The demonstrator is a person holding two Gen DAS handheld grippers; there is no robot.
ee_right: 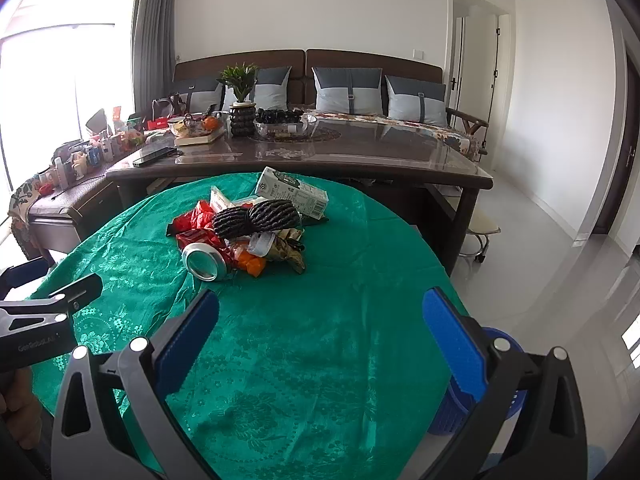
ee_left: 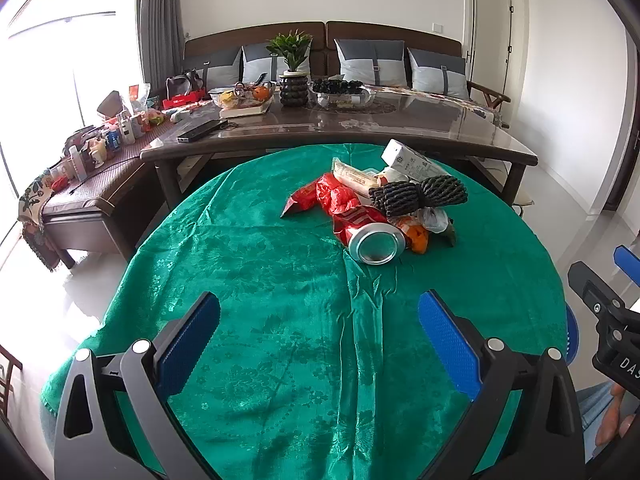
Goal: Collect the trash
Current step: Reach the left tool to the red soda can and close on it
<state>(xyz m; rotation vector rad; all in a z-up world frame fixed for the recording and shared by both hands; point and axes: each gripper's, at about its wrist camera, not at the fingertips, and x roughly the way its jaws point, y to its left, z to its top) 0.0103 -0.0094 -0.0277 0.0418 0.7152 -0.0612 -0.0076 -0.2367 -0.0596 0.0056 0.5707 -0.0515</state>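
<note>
Lying on wrinkled green damask cloth point(ee_left: 280, 280), a dented aluminium can point(ee_left: 374, 242) fronts crinkled wrappers point(ee_left: 340, 198); both grippers' point(ee_left: 319, 322) point(ee_right: 320, 320) jaws spread.

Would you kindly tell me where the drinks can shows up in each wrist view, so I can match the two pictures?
Left wrist: the can lies right of centre, at the near edge of the trash pile, its silver base facing the camera.
Right wrist: the can lies left of centre, at the pile's near left edge.
Shared landmark: the dark rope bundle just behind it, on the green cloth.
</note>
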